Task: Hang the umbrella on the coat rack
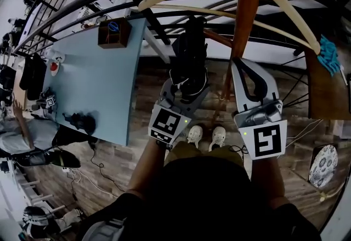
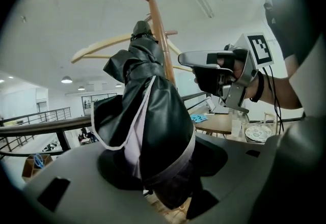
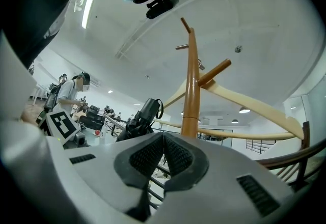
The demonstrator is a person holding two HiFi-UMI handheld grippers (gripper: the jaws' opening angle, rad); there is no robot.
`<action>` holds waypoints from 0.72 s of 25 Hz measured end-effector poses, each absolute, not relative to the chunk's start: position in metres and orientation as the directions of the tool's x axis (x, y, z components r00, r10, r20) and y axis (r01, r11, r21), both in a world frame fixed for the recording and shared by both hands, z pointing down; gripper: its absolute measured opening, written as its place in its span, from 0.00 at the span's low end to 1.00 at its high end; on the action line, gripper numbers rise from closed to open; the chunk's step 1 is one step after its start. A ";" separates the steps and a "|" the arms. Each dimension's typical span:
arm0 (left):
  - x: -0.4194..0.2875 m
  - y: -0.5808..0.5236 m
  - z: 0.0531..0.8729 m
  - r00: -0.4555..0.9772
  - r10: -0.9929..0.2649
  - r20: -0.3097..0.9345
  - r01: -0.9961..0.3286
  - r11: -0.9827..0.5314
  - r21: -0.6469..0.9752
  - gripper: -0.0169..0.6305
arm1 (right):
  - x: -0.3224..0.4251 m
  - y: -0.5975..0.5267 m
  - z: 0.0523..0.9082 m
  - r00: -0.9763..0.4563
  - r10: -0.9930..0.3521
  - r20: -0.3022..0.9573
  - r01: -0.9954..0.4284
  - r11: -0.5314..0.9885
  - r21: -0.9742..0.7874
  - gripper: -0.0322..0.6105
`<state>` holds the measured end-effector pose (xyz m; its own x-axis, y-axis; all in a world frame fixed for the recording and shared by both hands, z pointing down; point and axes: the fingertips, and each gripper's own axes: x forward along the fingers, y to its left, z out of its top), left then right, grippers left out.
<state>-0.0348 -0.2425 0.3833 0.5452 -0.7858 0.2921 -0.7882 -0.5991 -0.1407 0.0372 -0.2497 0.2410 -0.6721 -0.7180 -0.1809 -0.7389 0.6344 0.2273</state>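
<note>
Bright, even light from ceiling lamps (image 3: 87,9) fills all three views; fisheye distortion bends the edges, corners fall black.

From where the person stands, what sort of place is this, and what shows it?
Probably an open-plan office or lab on a railed upper level: a black railing, a blue table with gear on it, and a wooden coat rack.

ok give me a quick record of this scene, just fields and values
umbrella: black, folded, not yet on a peg
left claw: shut on the umbrella
right claw: shut, empty, pointed at the coat rack
coat rack: wooden, upright, pale hanger on it
</note>
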 end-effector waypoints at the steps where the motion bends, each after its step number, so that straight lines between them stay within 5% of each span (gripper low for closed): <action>1: -0.036 -0.244 0.385 0.551 -0.779 0.299 -0.783 -0.606 -0.139 0.42 | 0.037 -0.251 0.242 -0.666 -0.724 -0.179 -0.744 0.629 0.225 0.10; 18: -0.055 -0.249 0.419 0.636 -0.675 0.375 -0.718 -0.695 -0.033 0.42 | 0.017 -0.260 0.253 -0.606 -0.782 -0.145 -0.791 0.574 0.212 0.10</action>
<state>-0.0546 -0.2493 0.4185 0.6356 -0.6751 0.3746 -0.7184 -0.6948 -0.0333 0.0174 -0.2600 0.2526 -0.6060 -0.7822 -0.1446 -0.7911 0.5737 0.2121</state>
